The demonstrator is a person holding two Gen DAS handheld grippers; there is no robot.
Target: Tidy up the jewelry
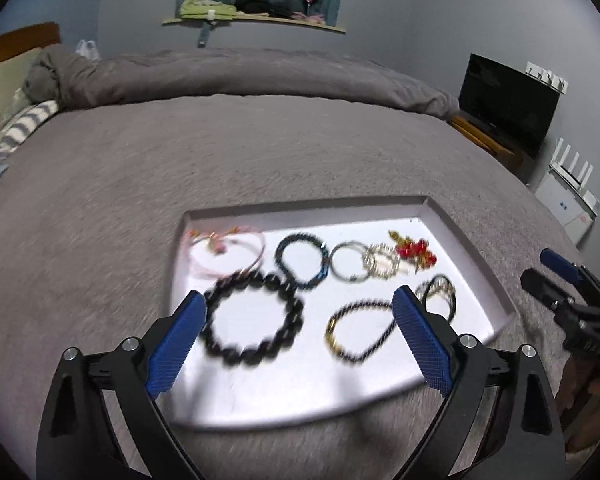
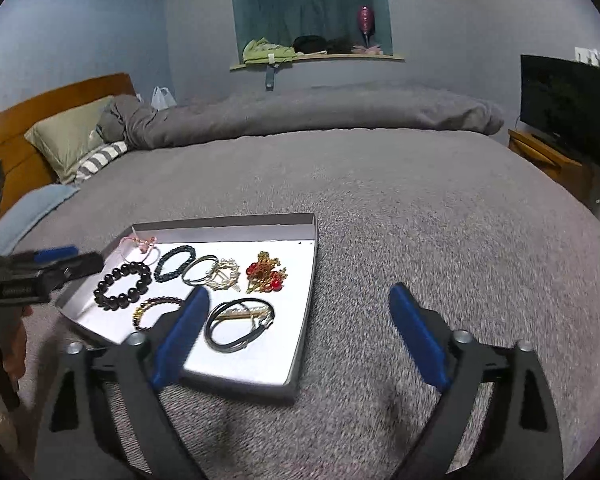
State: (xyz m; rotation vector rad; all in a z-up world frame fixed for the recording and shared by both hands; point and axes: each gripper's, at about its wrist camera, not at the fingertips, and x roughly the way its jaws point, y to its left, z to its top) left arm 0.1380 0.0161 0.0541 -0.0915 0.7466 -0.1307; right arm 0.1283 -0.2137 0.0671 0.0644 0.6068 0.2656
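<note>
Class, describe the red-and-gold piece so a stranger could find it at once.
On the grey bed lies a shallow white tray of jewellery. Look along its far row to the end nearest the bare side of the bed: the brooch sits there. It alone has red beads on gold; its neighbours are plain rings and bracelets.

Black left tool [image 1: 299, 306], ribbed blue pads [image 1: 424, 338], seemingly silver screws.

Grey bedspread [image 2: 380, 184], rolled grey duvet [image 2: 320, 114], olive pillow [image 2: 70, 136], wooden headboard [image 2: 28, 120], black television [image 2: 564, 104], window ledge [image 2: 320, 57]
</note>
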